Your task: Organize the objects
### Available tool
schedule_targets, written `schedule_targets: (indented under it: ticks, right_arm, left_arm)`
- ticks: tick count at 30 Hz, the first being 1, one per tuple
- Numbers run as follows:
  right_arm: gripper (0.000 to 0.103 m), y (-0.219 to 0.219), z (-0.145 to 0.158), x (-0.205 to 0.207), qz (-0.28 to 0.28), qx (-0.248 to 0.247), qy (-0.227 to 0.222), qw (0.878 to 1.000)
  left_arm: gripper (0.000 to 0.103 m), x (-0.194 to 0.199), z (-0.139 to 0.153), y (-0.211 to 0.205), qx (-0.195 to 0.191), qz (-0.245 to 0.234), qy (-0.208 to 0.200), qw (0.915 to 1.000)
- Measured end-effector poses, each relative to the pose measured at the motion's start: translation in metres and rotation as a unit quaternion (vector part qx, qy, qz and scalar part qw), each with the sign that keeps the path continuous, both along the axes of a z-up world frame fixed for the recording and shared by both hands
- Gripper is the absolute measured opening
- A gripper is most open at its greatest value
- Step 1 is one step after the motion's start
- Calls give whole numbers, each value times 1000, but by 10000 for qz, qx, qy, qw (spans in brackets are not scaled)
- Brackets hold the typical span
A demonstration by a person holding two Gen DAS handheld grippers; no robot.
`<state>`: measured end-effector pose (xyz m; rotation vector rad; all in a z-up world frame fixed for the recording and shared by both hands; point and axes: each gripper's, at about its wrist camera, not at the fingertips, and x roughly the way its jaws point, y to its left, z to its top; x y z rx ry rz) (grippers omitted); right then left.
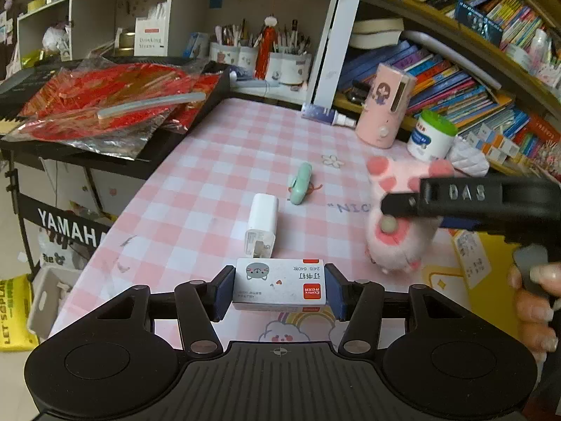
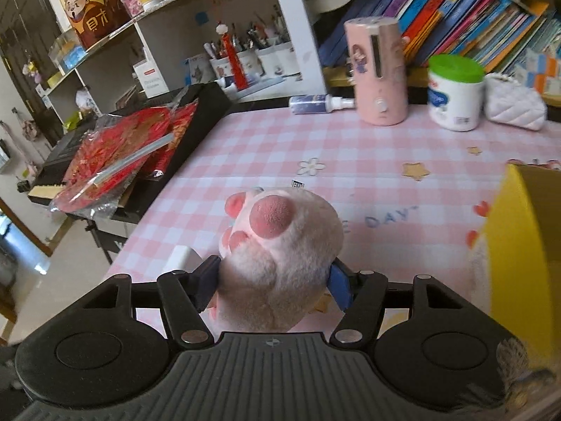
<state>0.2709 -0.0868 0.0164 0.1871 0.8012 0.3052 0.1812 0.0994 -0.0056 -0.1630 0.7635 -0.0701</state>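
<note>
Pink plush paw (image 2: pixel 280 245) squeezed between right jaws, staple box (image 1: pixel 280 284) clamped between left jaws

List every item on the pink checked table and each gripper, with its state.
Left gripper: shut on staple box.
Right gripper: shut on plush paw.
White charger: lying flat, untouched.
Green clip: lying loose.
Spray bottle: on its side.
Green-lidded jar: upright, closed.
Pink cylinder: upright.

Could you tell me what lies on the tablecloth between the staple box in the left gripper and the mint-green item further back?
A white charger lies on its side between the staple box and the mint-green item, seen in the left wrist view.
</note>
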Motion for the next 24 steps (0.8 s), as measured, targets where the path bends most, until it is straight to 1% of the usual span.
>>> schedule_targets:
  ticks: [7,16,24]
  right_arm:
    - [62,0,10,-36,77,-282,-245,9993]
    - [62,9,7,-72,-2,-377,-112,9992]
    - [62,16,6,-109,-99,-414,-35,9991]
  left_arm:
    - [52,-19,5,11,-85,21,-68,9999]
    - [52,-43,6,17,-165,-150,-143,9996]
    - [52,-76,7,26,-222,-262,-177,9993]
